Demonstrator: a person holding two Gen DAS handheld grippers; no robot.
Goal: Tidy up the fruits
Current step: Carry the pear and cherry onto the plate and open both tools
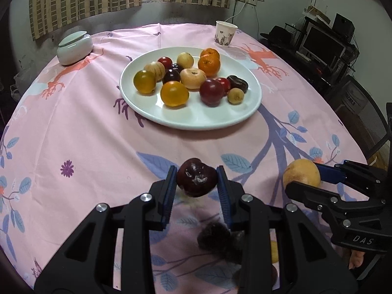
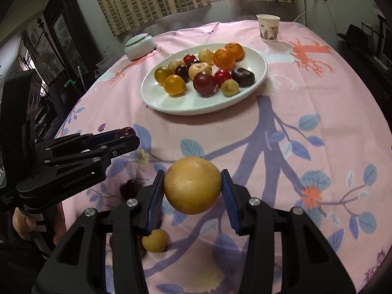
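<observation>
1. Left gripper [image 1: 197, 180]: jaws drawn in tight, blue pads pinching a dark red plum [image 1: 196, 180] on both sides. The plum hangs above the surface, clear of the cloth.
2. Right gripper [image 2: 193, 188]: jaws set a little wider, clamped on a big yellow-tan round fruit [image 2: 192, 185], also held off the pink tablecloth [image 2: 281, 147].
3. The two grippers sit side by side at the near edge; in the left wrist view the right one comes in from the right with its fruit.
4. Below the jaws, on the cloth: one small yellow fruit [image 2: 155, 240] and one dark fruit [image 2: 129, 188], both near, between the two grippers. A further dark, blurred shape under the left gripper is hard to make out.
5. Farther out, mid-surface, a white plate [image 1: 196, 120] carries twelve fruits: two oranges at the far right, two amber ones at the near left, three pale tan ones, two small bright red ones, two dark red plums, one near-black wrinkled fruit and one small yellow one, counted as best the pile allows.
6. The near part of the plate lies bare, and open cloth runs from the jaws to the plate.
7. Beyond the plate: one paper cup [image 1: 225, 34] far right, one lidded pale ceramic jar [image 1: 74, 47] far left, curtains behind.
</observation>
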